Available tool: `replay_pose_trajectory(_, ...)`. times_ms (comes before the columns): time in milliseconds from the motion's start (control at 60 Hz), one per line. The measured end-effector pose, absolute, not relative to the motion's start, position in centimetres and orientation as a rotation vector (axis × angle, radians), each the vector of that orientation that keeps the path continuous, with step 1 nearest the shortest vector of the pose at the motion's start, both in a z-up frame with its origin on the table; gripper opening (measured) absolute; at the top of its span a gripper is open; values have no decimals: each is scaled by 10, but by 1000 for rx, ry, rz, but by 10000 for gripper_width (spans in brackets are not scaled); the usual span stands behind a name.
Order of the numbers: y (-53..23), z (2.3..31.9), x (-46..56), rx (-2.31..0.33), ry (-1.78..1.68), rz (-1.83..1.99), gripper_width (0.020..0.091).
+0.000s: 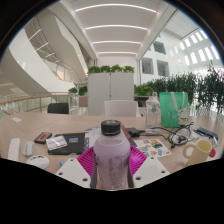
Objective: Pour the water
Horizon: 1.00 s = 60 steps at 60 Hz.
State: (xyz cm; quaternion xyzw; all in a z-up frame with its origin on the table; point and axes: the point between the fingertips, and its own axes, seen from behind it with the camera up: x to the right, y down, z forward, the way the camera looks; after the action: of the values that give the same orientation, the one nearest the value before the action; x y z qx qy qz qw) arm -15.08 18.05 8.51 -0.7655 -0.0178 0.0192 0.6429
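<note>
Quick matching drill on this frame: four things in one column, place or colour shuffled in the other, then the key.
1. bottle
2. bag
3. mouse
4. planter

A. white, beside the left finger
B. green, standing on the table, beyond the right finger
C. between the fingers, grey cap
D. white box topped with plants, beyond the table

Pairs: 1-C, 2-B, 3-A, 4-D

Wooden table (pixel 20 128) — strewn with a black notebook (pixel 73 143), green bag (pixel 173 108), white cup (pixel 203 147), planters (pixel 110 70) beyond
</note>
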Motion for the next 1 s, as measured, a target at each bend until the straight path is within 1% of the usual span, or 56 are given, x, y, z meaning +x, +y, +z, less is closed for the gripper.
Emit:
replay_pose_trajectory(50, 182, 84, -151, -1773, -19, 68, 393)
replay_pose_trajectory(117, 181, 80, -151, -1836, 44, 153, 391)
replay_pose_trajectory(150, 180, 86, -152, -1860, 68, 220, 392)
replay_pose_trajectory(217, 182, 124, -146, -1833, 185, 376, 393)
replay_pose_trajectory(250, 182, 140, -127, -1801, 263, 486, 393)
replay_pose_trajectory(300, 182, 168, -102, -1755, 418, 645, 393)
replay_pose_trajectory(350, 183, 189, -70, -1695, 586, 797, 392)
replay_pose_trajectory(367, 182, 201, -64, -1675, 649, 833, 393)
replay_pose_trajectory(383, 185, 197, -51, -1647, 698, 883, 395)
replay_pose_trajectory(433, 183, 200, -13, -1566, 870, 1012, 393)
replay_pose_trajectory(450, 177, 204, 0, -1539, 935, 1056, 369)
replay_pose_trajectory(467, 176, 202, 11, -1511, 1001, 1099, 392)
replay_pose_trajectory(550, 180, 169, 48, -1326, 1320, 1369, 391)
replay_pose_trajectory(567, 171, 168, 57, -1280, 1397, 1434, 391)
replay_pose_trajectory(583, 180, 172, 49, -1247, 1468, 1447, 391)
replay_pose_trajectory(617, 175, 166, 59, -1141, 1566, 1559, 389)
replay_pose_trajectory(633, 172, 163, 64, -1089, 1602, 1602, 369)
replay_pose_trajectory(650, 169, 161, 69, -1043, 1631, 1637, 390)
replay_pose_trajectory(667, 161, 155, 81, -987, 1653, 1726, 390)
replay_pose_trajectory(683, 170, 160, 73, -969, 1705, 1685, 389)
replay_pose_trajectory(750, 166, 153, 80, -890, 1740, 1745, 390)
replay_pose_trajectory(767, 147, 157, 95, -847, 1738, 1826, 390)
replay_pose_trajectory(783, 161, 159, 83, -840, 1780, 1772, 390)
replay_pose_trajectory(867, 155, 162, 88, -767, 1818, 1819, 391)
replay_pose_trajectory(967, 156, 161, 87, -763, 1836, 1836, 390)
replay_pose_trajectory(983, 155, 164, 86, -772, 1828, 1841, 390)
replay_pose_trajectory(1000, 138, 170, 91, -777, 1814, 1851, 391)
